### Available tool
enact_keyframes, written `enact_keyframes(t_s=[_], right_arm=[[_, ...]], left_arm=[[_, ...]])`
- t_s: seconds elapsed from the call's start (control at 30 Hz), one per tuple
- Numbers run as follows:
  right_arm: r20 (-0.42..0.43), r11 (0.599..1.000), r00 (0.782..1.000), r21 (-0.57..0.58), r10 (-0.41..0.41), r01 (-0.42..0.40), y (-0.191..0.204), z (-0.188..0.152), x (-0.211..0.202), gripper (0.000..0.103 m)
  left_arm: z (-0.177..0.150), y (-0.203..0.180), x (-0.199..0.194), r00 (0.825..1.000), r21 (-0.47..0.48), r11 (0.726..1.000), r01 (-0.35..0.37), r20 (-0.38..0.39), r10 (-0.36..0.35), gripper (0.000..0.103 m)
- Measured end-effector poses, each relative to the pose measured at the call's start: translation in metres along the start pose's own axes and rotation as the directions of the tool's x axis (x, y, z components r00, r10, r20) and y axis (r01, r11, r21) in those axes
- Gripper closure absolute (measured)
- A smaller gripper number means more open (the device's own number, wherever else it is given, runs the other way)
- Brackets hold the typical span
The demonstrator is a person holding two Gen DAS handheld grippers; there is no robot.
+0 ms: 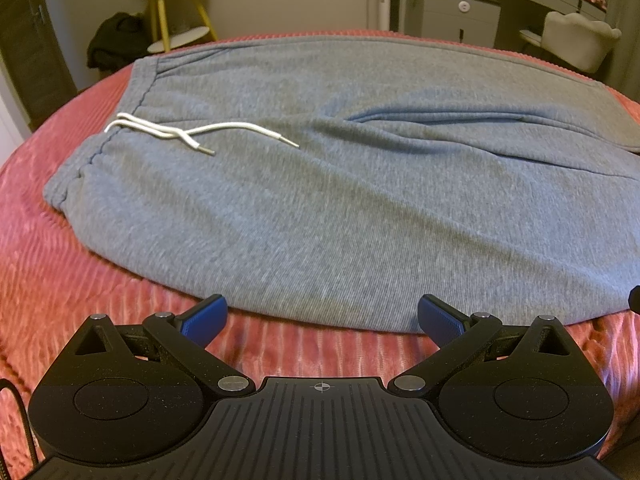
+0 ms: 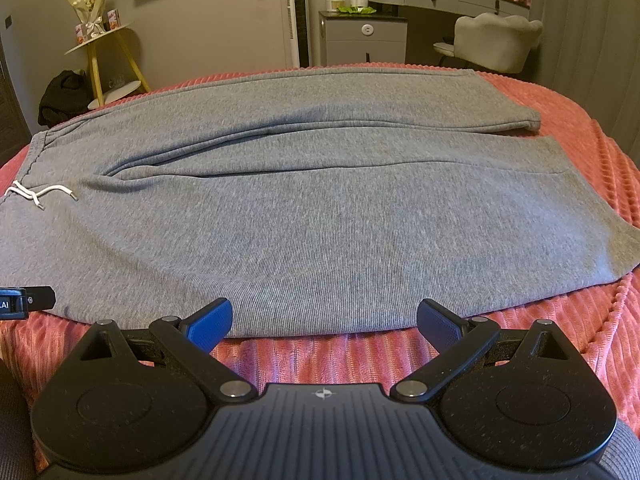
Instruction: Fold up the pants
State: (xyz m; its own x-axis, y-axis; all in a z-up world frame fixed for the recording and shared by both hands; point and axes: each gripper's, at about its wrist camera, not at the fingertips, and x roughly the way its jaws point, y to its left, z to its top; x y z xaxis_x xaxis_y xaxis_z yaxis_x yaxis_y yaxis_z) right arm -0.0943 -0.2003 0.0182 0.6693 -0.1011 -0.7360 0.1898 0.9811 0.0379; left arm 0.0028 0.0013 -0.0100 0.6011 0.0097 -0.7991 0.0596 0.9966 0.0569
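Left wrist view: the left tongs stand spread wide with nothing between their blue pads, hovering over the pink ribbed bedspread just short of the near edge of the grey pants. The pants lie flat across the bed, waistband toward 9 o'clock, legs running off toward 3 o'clock. A white drawstring trails from the waistband across the cloth. At 11 o'clock beyond the bed stands a yellow-legged side table; at 1 o'clock a grey cabinet.

Right wrist view: the right tongs are likewise wide apart and grip nothing, their pads at the pants' near edge. Both legs lie side by side, the cuffs toward 2 and 3 o'clock, the drawstring at 9 o'clock. A tip of the other tongs enters at 9 o'clock. A pale chair sits at 1 o'clock.
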Motion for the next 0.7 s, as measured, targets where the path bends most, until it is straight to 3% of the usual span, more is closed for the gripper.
enact_keyframes(t_s=[0.7], right_arm=[[0.002, 1.000, 1.000, 0.004, 0.003, -0.003, 0.0006, 0.0011, 0.0000, 0.004]], left_arm=[[0.0004, 0.0014, -0.0005, 1.000, -0.011, 1.000, 0.011, -0.004, -0.011, 0.000]])
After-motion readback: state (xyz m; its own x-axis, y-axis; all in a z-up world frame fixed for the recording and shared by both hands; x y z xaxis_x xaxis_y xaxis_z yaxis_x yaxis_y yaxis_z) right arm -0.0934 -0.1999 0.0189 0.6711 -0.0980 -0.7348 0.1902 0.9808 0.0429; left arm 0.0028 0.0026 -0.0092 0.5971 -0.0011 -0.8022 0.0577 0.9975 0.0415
